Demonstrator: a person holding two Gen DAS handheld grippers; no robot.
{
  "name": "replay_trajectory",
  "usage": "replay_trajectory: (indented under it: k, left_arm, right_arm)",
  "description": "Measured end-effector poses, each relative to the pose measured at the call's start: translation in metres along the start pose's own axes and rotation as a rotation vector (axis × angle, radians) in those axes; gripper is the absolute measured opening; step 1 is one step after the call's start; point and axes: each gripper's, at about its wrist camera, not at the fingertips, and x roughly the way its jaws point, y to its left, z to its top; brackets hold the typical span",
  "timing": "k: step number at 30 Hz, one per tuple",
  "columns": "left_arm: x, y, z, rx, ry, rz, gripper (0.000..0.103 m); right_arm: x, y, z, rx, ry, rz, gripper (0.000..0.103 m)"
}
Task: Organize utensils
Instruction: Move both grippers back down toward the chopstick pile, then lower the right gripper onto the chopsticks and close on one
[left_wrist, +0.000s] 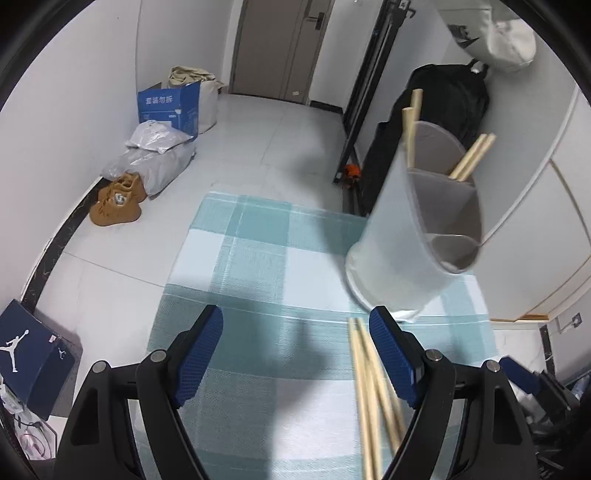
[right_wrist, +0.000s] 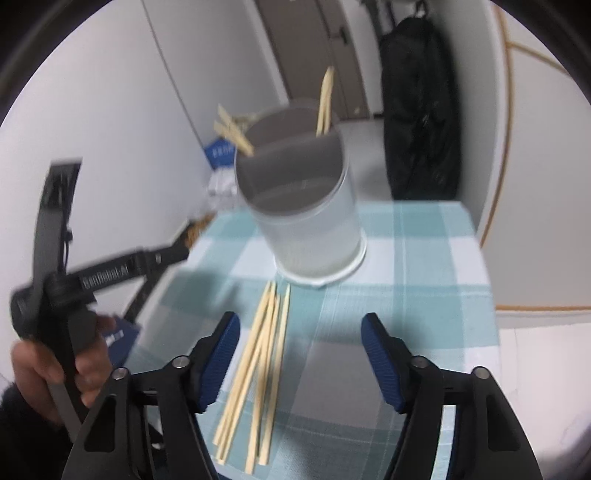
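On the checked worktop (right_wrist: 424, 258): holder (right_wrist: 306, 206) upright, chopsticks already in two compartments, nearest one bare; loose chopsticks (right_wrist: 258, 362) flat just before it, still to stow; left tool (left_wrist: 295, 354) and right tool (right_wrist: 301, 354) both agape, gripping nothing.

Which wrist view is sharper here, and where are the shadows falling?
Left wrist view: sharp, strong fisheye bending; dark shadows cross the checked tablecloth ahead of the left gripper. Right wrist view: motion-blurred, the holder and loose chopsticks soft; a grey shadow lies between the right gripper's fingers.
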Motion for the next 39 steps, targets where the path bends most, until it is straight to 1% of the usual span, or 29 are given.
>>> replay_trajectory:
  k: [1, 3, 5, 6, 7, 8, 9, 11, 14, 17, 19, 22, 24, 29, 32, 33, 34, 35, 36, 37, 39]
  left_arm:
    - [0.001, 0.003, 0.000, -0.007, -0.002, 0.013, 0.078]
    - [0.004, 0.009, 0.000, -0.022, 0.021, 0.008, 0.078]
    - [0.006, 0.014, 0.001, -0.043, 0.040, 0.004, 0.078]
    - [0.006, 0.017, 0.002, -0.050, 0.043, -0.004, 0.078]
    - [0.007, 0.019, 0.004, -0.056, 0.045, -0.004, 0.078]
    - [0.006, 0.021, 0.004, -0.062, 0.051, 0.002, 0.078]
    - [0.006, 0.024, 0.005, -0.067, 0.055, 0.002, 0.078]
    - [0.004, 0.028, 0.004, -0.085, 0.060, -0.006, 0.078]
    - [0.005, 0.036, 0.005, -0.131, 0.071, -0.025, 0.078]
    - [0.006, 0.043, 0.005, -0.164, 0.086, -0.034, 0.078]
    - [0.007, 0.047, 0.004, -0.188, 0.104, -0.040, 0.078]
    - [0.008, 0.054, 0.005, -0.222, 0.121, -0.055, 0.078]
    - [0.006, 0.055, 0.006, -0.233, 0.121, -0.067, 0.078]
    - [0.003, 0.061, 0.008, -0.236, 0.115, -0.062, 0.078]
    - [0.004, 0.063, 0.011, -0.248, 0.135, -0.086, 0.078]
    - [0.003, 0.063, 0.012, -0.242, 0.132, -0.090, 0.078]
    - [0.001, 0.064, 0.013, -0.237, 0.122, -0.079, 0.078]
    - [0.000, 0.064, 0.013, -0.229, 0.112, -0.066, 0.078]
    - [0.001, 0.063, 0.012, -0.222, 0.110, -0.055, 0.078]
    - [0.003, 0.062, 0.011, -0.217, 0.119, -0.048, 0.078]
    - [0.008, 0.060, 0.008, -0.211, 0.142, -0.045, 0.078]
  right_arm:
    - [0.008, 0.003, -0.001, -0.009, 0.028, -0.004, 0.060]
    - [0.022, 0.006, -0.002, -0.017, 0.068, -0.008, 0.059]
    - [0.040, 0.009, -0.001, -0.041, 0.122, -0.023, 0.049]
    - [0.044, 0.011, 0.000, -0.049, 0.138, -0.031, 0.045]
    - [0.054, 0.012, 0.002, -0.058, 0.164, -0.039, 0.039]
    - [0.060, 0.014, 0.003, -0.064, 0.182, -0.045, 0.037]
    - [0.066, 0.014, 0.004, -0.068, 0.195, -0.050, 0.036]
    - [0.079, 0.018, 0.007, -0.082, 0.216, -0.062, 0.030]
    - [0.096, 0.025, 0.010, -0.126, 0.249, -0.088, 0.026]
    - [0.111, 0.030, 0.011, -0.147, 0.282, -0.102, 0.024]
    - [0.113, 0.033, 0.013, -0.163, 0.271, -0.132, 0.023]
    - [0.119, 0.036, 0.014, -0.192, 0.289, -0.181, 0.020]
    - [0.120, 0.040, 0.015, -0.206, 0.290, -0.197, 0.020]
    - [0.128, 0.049, 0.021, -0.236, 0.295, -0.222, 0.020]
    - [0.129, 0.052, 0.022, -0.248, 0.294, -0.225, 0.020]
    - [0.129, 0.053, 0.022, -0.242, 0.292, -0.220, 0.018]
    - [0.129, 0.054, 0.021, -0.236, 0.288, -0.212, 0.012]
    - [0.129, 0.053, 0.021, -0.234, 0.283, -0.203, 0.009]
    - [0.129, 0.054, 0.021, -0.235, 0.281, -0.202, 0.008]
    - [0.128, 0.055, 0.020, -0.237, 0.282, -0.195, 0.005]
    - [0.126, 0.055, 0.020, -0.225, 0.288, -0.168, 0.005]
